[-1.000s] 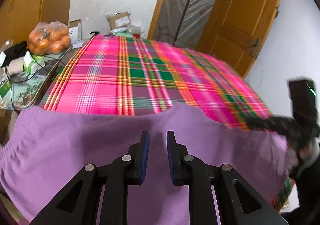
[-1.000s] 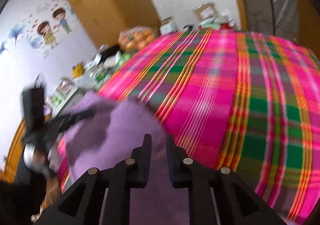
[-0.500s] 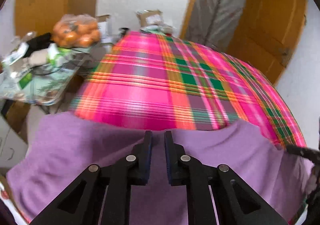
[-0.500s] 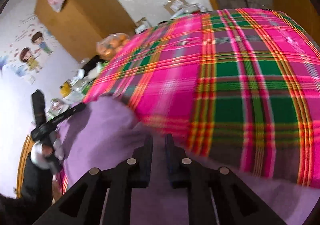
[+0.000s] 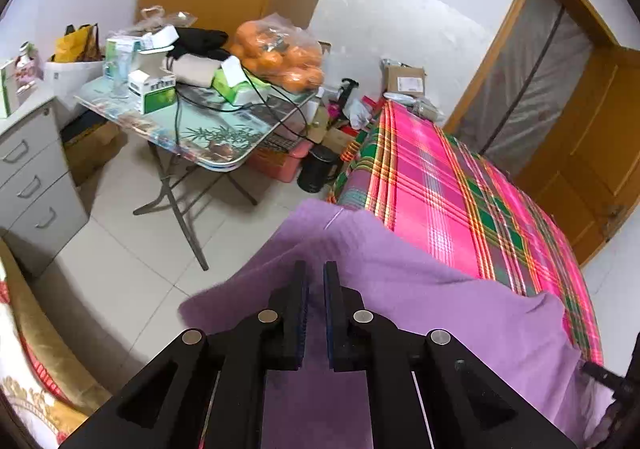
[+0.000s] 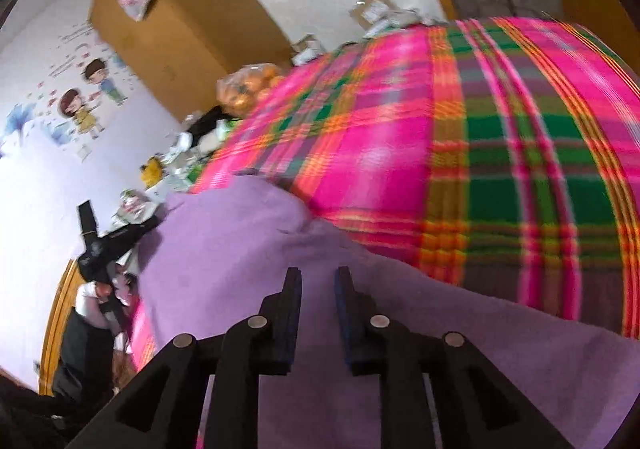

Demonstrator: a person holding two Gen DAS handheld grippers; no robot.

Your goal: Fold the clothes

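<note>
The left tool [image 5: 316, 275] pinches a soft, matte purple garment [image 5: 420, 289] with a fine waffle weave, draped over the plaid bed [image 5: 460, 193]. The right tool [image 6: 318, 281], fingers slightly parted, grips its edge.

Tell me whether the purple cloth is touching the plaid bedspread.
Touching. In the left wrist view the purple cloth drapes directly over the plaid bedspread, its edge lying on the fabric with no gap; the right wrist view shows the same overlap.

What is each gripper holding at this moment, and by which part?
Both hold the purple garment by its near edge: the left gripper near the corner hanging off the plaid bed, the right gripper farther along, its jaws less tightly closed.
</note>
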